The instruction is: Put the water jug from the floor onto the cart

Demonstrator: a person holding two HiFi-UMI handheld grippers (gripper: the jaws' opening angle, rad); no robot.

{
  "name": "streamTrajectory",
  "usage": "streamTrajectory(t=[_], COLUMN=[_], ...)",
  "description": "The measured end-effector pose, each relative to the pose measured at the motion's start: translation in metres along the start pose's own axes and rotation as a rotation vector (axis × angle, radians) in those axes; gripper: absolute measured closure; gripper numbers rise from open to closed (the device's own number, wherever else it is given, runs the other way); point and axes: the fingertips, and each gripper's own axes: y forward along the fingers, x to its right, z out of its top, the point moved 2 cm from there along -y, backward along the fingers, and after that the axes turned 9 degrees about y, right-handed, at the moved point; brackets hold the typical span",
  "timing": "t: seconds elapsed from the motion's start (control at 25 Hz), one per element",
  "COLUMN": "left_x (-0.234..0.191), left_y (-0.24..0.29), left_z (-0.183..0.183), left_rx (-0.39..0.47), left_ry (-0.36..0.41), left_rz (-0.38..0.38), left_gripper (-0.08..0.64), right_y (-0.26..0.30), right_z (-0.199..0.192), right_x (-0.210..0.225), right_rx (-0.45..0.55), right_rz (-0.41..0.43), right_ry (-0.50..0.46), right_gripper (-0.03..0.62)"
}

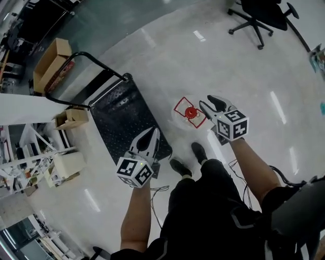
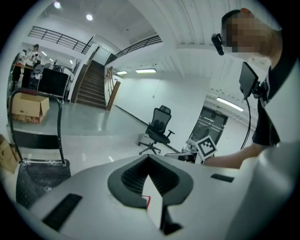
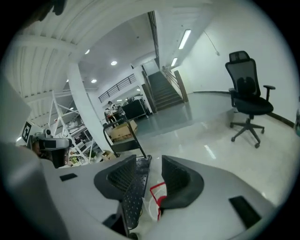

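Observation:
The water jug (image 1: 190, 112), clear with a red cap and red handle, stands on the floor just right of the black platform cart (image 1: 122, 109). My right gripper (image 1: 204, 100) hangs open right beside the jug's cap, with nothing between its fingers. In the right gripper view the jug (image 3: 157, 199) shows low in the gap of that gripper (image 3: 150, 161), beside the cart's deck (image 3: 136, 187). My left gripper (image 1: 154, 130) is above the cart's near end, its tips together and empty. The left gripper view shows its pads (image 2: 136, 176) meeting at the tips, and the cart (image 2: 40, 176) at far left.
The person's two shoes (image 1: 180, 167) stand just behind the jug and the cart. Cardboard boxes (image 1: 51, 61) and a small box (image 1: 71, 118) lie left of the cart's handle (image 1: 86, 63). White shelving (image 1: 30, 152) stands at far left. An office chair (image 1: 259, 15) is at the top right.

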Motion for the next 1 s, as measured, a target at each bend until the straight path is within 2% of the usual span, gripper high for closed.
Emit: streamTrajectory(t=[0.2,0.44,0.56,0.64,0.84,1.0], left_x=[-0.008,-0.011,-0.011,-0.012,-0.017,-0.026], left_y=[0.045,0.085,0.1,0.107,0.114,0.115], left_z=[-0.064,-0.162,-0.201,-0.22,-0.25,-0.257], left_rx=[-0.11,-0.308,-0.376,-0.399,-0.444,-0.439], left_ry=[-0.064,-0.113,-0.136,-0.161,-0.186,-0.22], left_rz=[-0.032,-0.061,-0.078,-0.076,-0.063,-0.036], left_gripper=[0.569,0.569,0.569,0.569,0.569,0.569], right_y=[0.032,0.062,0.075,0.083,0.094,0.101], right_z=[-0.067,-0.157,-0.196,-0.217,-0.25,-0.266], right_x=[0.05,0.112,0.135,0.145,0.154,0.162], right_rx=[-0.093,-0.22,-0.265,-0.275,-0.312,-0.306], right_rz=[-0.052,-0.174,-0.22,-0.238,-0.284,-0.302], right_ry=[0.193,0.312,0.393,0.46,0.459,0.581], right_gripper=[0.442,0.442,0.442,0.44,0.437,0.437])
